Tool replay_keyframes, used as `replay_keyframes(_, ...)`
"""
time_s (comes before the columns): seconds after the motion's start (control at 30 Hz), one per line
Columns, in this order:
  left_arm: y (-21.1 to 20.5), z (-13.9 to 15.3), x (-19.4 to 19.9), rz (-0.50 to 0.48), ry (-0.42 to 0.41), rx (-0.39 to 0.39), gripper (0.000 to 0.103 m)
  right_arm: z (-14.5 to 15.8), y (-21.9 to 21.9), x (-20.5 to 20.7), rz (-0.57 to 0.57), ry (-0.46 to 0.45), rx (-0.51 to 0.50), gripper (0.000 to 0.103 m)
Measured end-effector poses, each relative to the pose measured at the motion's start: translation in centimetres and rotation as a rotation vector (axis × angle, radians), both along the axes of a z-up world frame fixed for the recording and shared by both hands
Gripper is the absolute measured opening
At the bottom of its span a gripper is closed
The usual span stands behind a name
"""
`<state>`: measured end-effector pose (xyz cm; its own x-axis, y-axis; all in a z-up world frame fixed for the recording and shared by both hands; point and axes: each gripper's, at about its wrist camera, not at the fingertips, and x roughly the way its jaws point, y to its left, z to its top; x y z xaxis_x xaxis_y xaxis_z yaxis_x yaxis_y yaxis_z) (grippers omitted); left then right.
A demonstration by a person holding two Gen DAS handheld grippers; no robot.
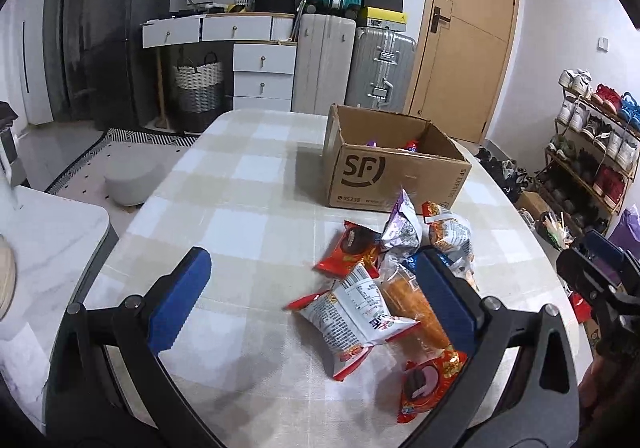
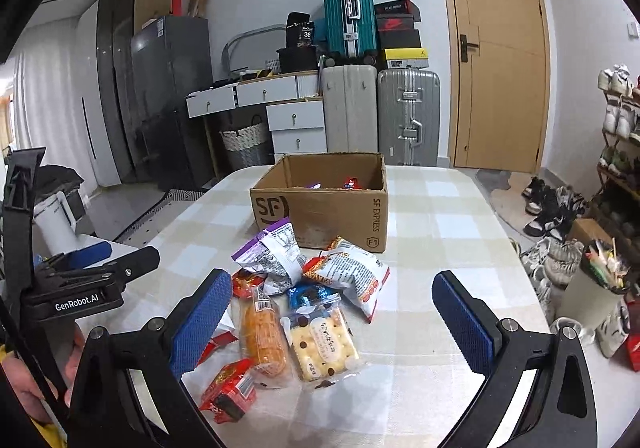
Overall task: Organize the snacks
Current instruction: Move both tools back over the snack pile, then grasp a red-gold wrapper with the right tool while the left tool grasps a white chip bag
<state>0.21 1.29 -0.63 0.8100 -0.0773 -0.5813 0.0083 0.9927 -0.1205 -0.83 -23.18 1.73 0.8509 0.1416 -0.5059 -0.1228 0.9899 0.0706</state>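
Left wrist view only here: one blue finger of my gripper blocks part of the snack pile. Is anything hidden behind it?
Observer: Yes. A clear packet of pale square crackers with dark dots lies there, right beside the clear-wrapped orange-brown bread.
Operator: I only see the right gripper's edge. Is it holding something?
Observer: No. The right gripper is empty, its fingers wide apart, pointing at the pile.
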Motion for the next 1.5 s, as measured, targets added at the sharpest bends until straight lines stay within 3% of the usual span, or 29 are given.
replay_keyframes(0.37,0.9,-0.3,-0.1,0.035,-0.01,0.007,0.101,-1.4,-0.8,1.3,-0.01,0.075,0.048,0.102)
replay_keyframes(0.53,1.1,-0.6,0.1,0.024,0.0,0.007,0.101,-2.9,-0.3,2.7,0.053,0.173,0.079,0.102)
replay_keyframes(0.63,1.3,-1.2,0.6,0.017,0.032,0.013,0.101,-3.8,0.3,3.1,0.085,0.219,0.098,0.102)
replay_keyframes(0.83,2.7,-3.3,2.3,0.026,0.161,-0.047,0.101,-6.6,1.8,3.9,0.181,0.39,0.194,0.102)
replay_keyframes(1.0,4.1,-4.3,3.0,0.054,0.212,-0.117,0.101,-7.7,3.4,3.9,0.205,0.449,0.17,0.102)
replay_keyframes(1.1,4.0,-4.4,3.0,0.055,0.204,-0.105,0.101,-8.3,4.4,3.7,0.209,0.469,0.138,0.101)
replay_keyframes(1.5,3.3,-4.3,2.9,0.038,0.205,-0.071,0.101,-11.4,7.6,4.0,0.26,0.598,0.115,0.04)
